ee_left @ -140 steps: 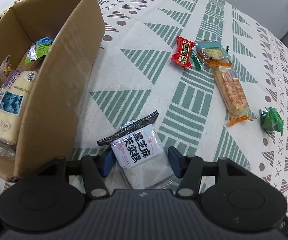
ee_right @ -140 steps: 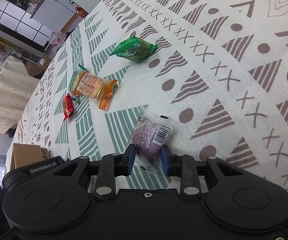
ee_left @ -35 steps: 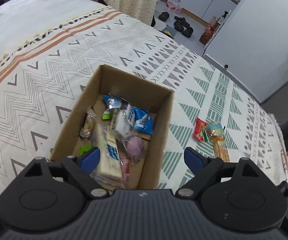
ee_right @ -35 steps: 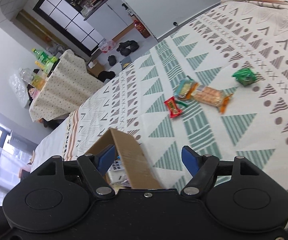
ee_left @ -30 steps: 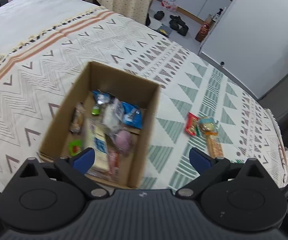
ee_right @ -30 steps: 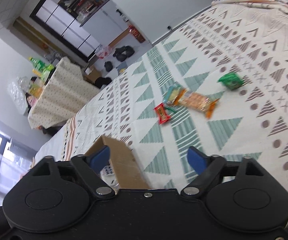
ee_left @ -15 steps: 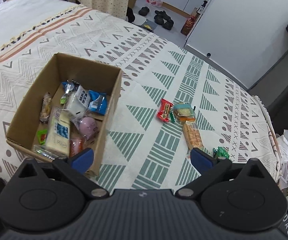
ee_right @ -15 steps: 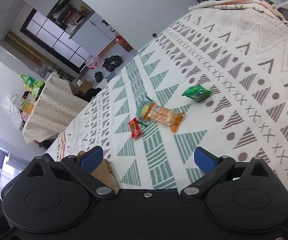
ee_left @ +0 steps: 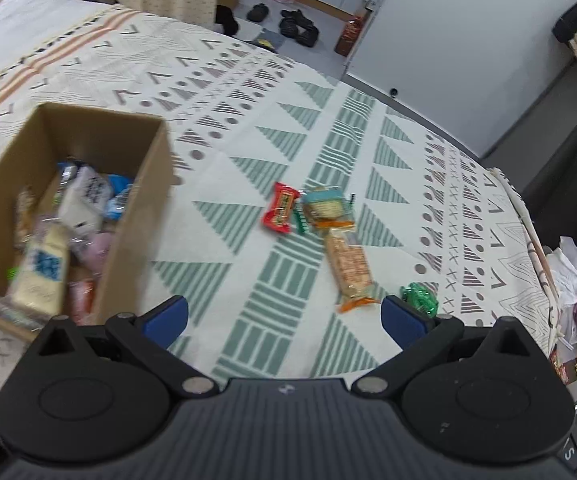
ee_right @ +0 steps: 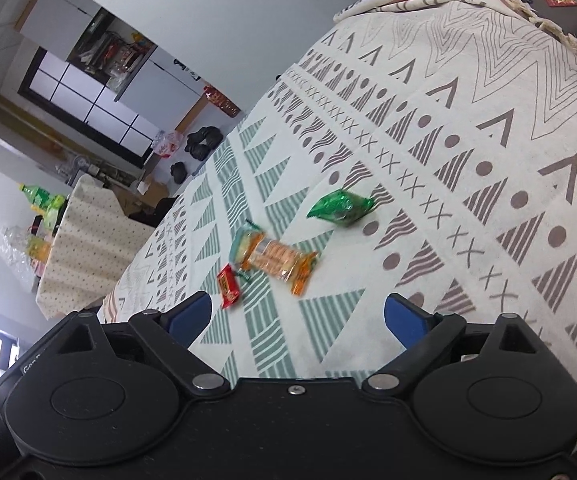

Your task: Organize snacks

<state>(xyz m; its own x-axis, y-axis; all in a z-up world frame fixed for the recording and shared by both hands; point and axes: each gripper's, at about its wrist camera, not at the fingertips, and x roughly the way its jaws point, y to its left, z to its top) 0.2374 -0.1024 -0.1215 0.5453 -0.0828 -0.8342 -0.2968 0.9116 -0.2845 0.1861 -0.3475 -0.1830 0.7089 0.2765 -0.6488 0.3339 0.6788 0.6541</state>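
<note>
A cardboard box [ee_left: 130, 216] with several snack packets inside stands on the patterned tablecloth at the left of the left wrist view. To its right lie a red packet [ee_left: 281, 213], a teal-topped cracker pack [ee_left: 324, 209], a long orange biscuit pack [ee_left: 349, 267] and a green packet [ee_left: 419, 298]. My left gripper [ee_left: 284, 318] is open and empty, held above the cloth. My right gripper [ee_right: 296, 318] is open and empty above the cloth. In its view lie the red packet [ee_right: 229, 285], the orange biscuit pack [ee_right: 278, 261] and the green packet [ee_right: 340, 207].
The tablecloth [ee_left: 240, 160] covers a round table whose edge curves at the right [ee_left: 528, 232]. Beyond it are a white door [ee_left: 468, 48], shoes on the floor [ee_left: 296, 24] and a second cloth-covered table [ee_right: 88, 236] with bottles.
Both grippers dropped their packets into the box, opened wide, then swung right, away from the box toward the loose snacks. The box has slid left in the left wrist view.
</note>
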